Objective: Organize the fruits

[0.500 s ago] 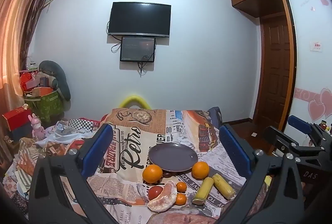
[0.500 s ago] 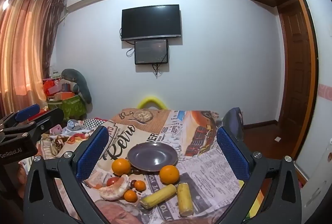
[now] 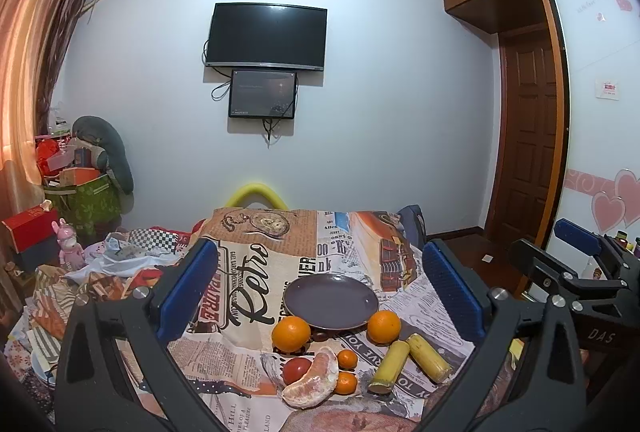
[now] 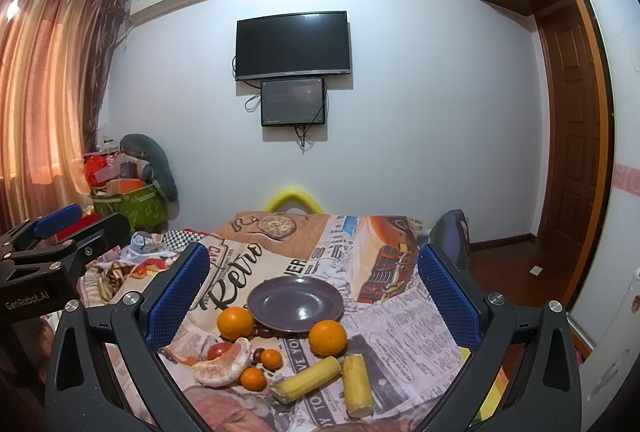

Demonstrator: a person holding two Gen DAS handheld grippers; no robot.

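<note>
An empty dark purple plate (image 3: 331, 299) (image 4: 295, 303) sits on a newspaper-print cloth (image 3: 248, 272). In front of it lie two oranges (image 3: 291, 333) (image 3: 384, 327), two small tangerines (image 3: 347, 359), a red fruit (image 3: 297, 369), a peeled pomelo segment (image 3: 312, 384) (image 4: 222, 366) and two yellow sugarcane pieces (image 3: 389, 366) (image 3: 429, 357). My left gripper (image 3: 320, 288) is open and empty, above and short of the fruit. My right gripper (image 4: 312, 284) is open and empty too, likewise held back from the fruit.
The right gripper's body (image 3: 576, 272) shows at the left view's right edge; the left gripper's body (image 4: 52, 260) shows at the right view's left edge. Piled cloth and boxes (image 3: 80, 224) lie left of the table. A door (image 3: 528, 136) stands at the right.
</note>
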